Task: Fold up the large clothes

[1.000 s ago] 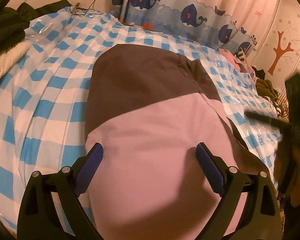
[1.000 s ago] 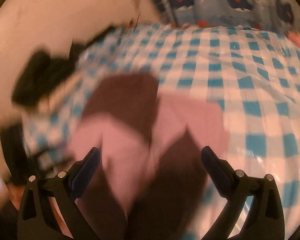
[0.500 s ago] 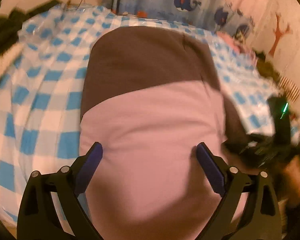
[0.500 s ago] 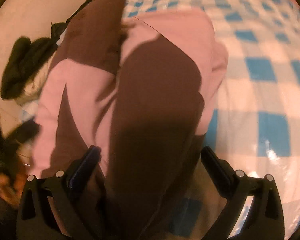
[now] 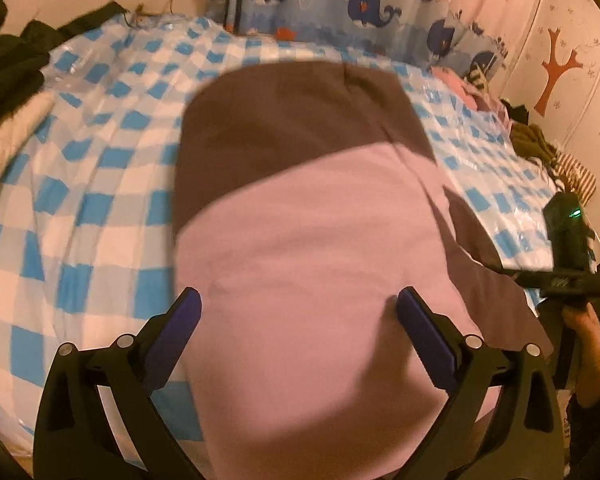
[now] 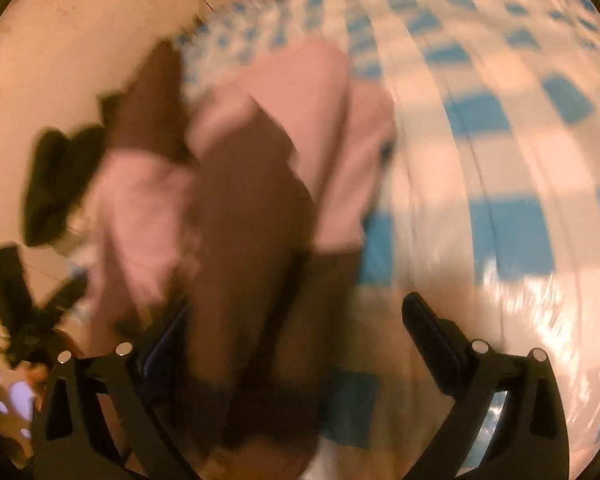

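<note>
Pink-and-brown garment (image 5: 312, 248) spread flat on the blue-checked bed (image 5: 84, 184), left gripper (image 5: 298, 312) released above its pink panel, right gripper (image 6: 296, 316) spread wide over the brown sleeve (image 6: 252, 240), nothing grasped

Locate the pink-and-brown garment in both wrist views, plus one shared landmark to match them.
Left wrist: the pink-and-brown garment fills the centre, brown part far, pink part near, running down between the open left tongs.
Right wrist: the garment lies left of centre, blurred, with a brown part reaching down between the open right tongs.
Shared landmark: the blue-and-white checked cover under the garment.
</note>
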Demonstrator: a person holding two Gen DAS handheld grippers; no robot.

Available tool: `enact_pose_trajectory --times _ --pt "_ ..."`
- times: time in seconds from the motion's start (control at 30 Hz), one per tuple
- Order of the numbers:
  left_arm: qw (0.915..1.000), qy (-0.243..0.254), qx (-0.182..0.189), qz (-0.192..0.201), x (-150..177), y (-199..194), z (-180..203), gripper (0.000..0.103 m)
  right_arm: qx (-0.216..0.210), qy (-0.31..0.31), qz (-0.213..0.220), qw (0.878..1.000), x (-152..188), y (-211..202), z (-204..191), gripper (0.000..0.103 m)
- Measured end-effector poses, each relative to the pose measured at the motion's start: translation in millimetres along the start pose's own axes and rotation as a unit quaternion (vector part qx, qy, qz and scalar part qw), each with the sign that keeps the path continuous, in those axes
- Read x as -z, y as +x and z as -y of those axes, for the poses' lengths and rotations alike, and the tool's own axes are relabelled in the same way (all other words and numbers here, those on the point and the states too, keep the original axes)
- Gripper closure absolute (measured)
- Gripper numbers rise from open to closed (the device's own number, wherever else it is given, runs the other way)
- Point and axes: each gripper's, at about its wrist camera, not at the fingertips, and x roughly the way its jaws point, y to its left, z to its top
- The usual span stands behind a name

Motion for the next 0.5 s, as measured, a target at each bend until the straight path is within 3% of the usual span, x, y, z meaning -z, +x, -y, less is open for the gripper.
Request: enact_pose_trajectory --times 0.07,0.17,0.27,0.37,0.5 --pt "0.9998 -0.018 0.001 0.012 -8 -8 -16 0.009 -0.013 0.014 0.019 1.000 -21 -13 0 0.006" --pt "0.9954 -0.091 0.028 0.013 -20 -7 -59 0.009 -0.033 0.045 0.004 0.998 -46 -4 5 0.006" --pt "0.9840 -0.170 0.053 -0.008 -24 16 -106 0.009 -0.032 0.080 -0.017 0.996 -57 15 20 0.006" --pt "0.9656 -0.233 0.109 -0.038 -19 47 -137 0.009 -0.084 0.147 -0.030 0.985 -60 40 41 0.006" --pt "0.9470 -0.264 0.172 -0.062 -11 82 -140 0.009 -0.147 0.189 -0.024 0.971 -65 69 49 0.006"
